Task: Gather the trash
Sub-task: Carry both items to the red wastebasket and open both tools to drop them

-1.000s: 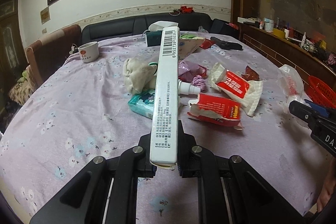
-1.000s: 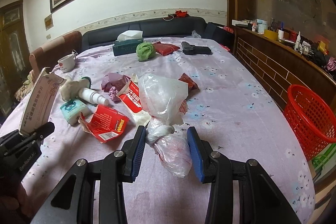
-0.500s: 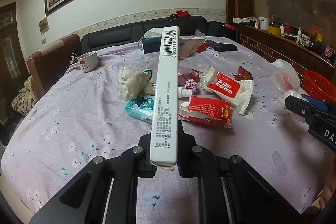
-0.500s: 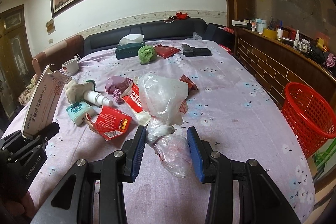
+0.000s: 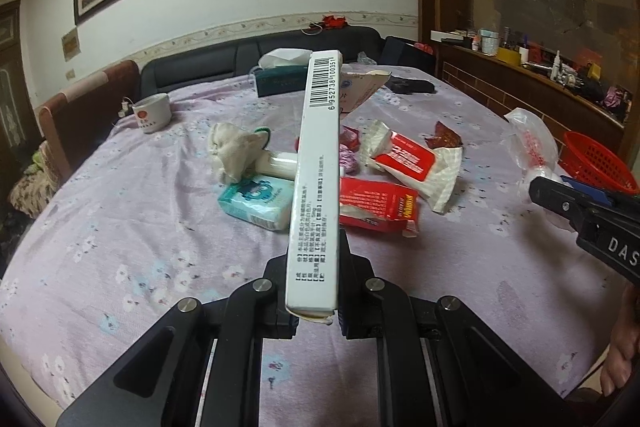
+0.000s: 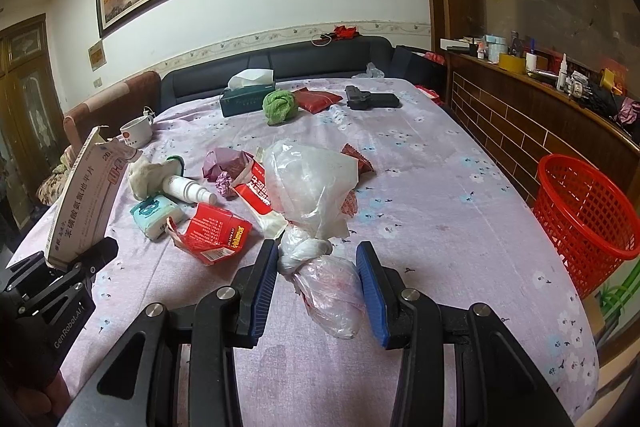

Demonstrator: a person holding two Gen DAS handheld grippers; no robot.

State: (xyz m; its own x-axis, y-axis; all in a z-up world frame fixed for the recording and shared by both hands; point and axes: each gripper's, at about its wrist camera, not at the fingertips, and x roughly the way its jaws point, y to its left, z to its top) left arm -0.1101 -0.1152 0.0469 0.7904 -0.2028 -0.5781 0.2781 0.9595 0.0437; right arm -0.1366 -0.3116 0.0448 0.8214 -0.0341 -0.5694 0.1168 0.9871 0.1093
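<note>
Over the last second both grippers drew back from the litter and rose. In the left wrist view the packets [image 5: 378,207] slid from mid-frame toward the centre-left, and more bare cloth [image 5: 120,227] appeared at lower left. The basket [image 5: 596,165] came further into the right edge. In the right wrist view the basket [image 6: 584,223] moved up the right edge. The left gripper [image 6: 76,255] with its box [image 6: 86,195] shifted rightward at lower left. The cup [image 6: 136,133] dropped lower in the frame.
</note>
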